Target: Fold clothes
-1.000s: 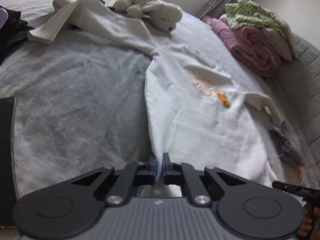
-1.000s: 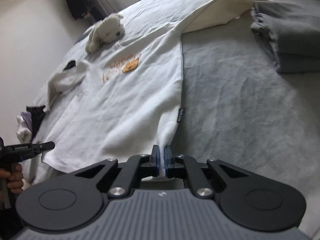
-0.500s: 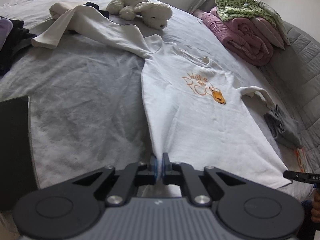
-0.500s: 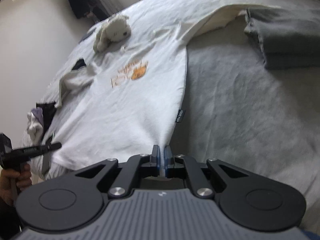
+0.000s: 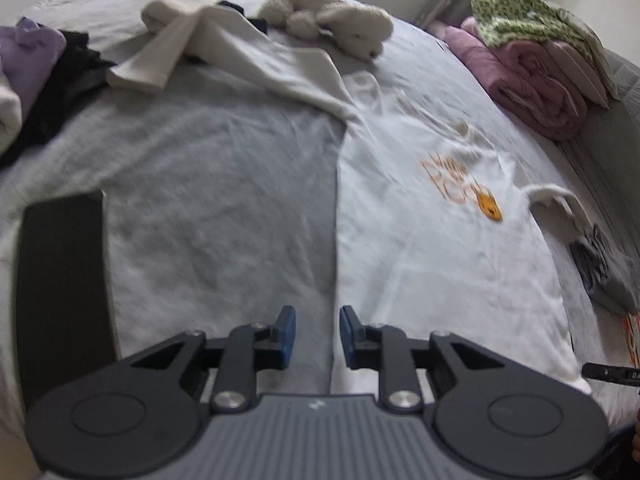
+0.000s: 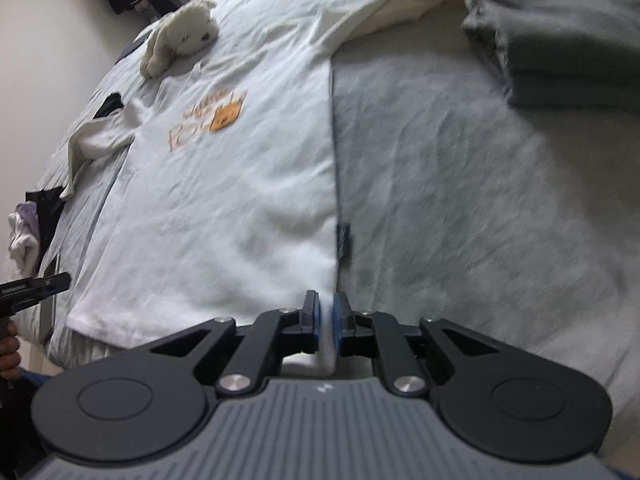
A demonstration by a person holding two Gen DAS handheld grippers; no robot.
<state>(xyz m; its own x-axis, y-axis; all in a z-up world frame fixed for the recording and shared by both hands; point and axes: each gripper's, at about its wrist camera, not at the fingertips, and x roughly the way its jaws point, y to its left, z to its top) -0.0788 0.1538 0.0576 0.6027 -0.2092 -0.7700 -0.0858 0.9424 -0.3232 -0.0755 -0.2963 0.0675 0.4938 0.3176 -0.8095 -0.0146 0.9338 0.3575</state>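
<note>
Across the grey bedspread (image 5: 208, 184) the white T-shirt (image 5: 420, 248) lies spread flat, print side up, with its orange chest graphic (image 6: 212, 118) legible and its hem at the near edge of the bed, facing both grippers. At the hem's left corner, the left gripper (image 5: 317, 334) stands with its jaws spread apart; the shirt's side edge runs up between the blue pads (image 5: 286, 334) but neither pad touches cloth, so this corner lies free on the bedspread. At the opposite hem corner, the right gripper (image 6: 326, 322) has its jaws pressed together on a thin band of white fabric, pinching the shirt beside the small dark side label (image 6: 344, 240). Holding the two hem corners suits drawing the body taut and square, which gives straight fold lines. The sleeves trail outward: one lies rumpled at the shirt's left side (image 6: 94, 144), the other crumples near a folded grey garment (image 5: 608, 272). A plush toy (image 5: 332, 26) sits beyond the collar, clear of the fold area.
</note>
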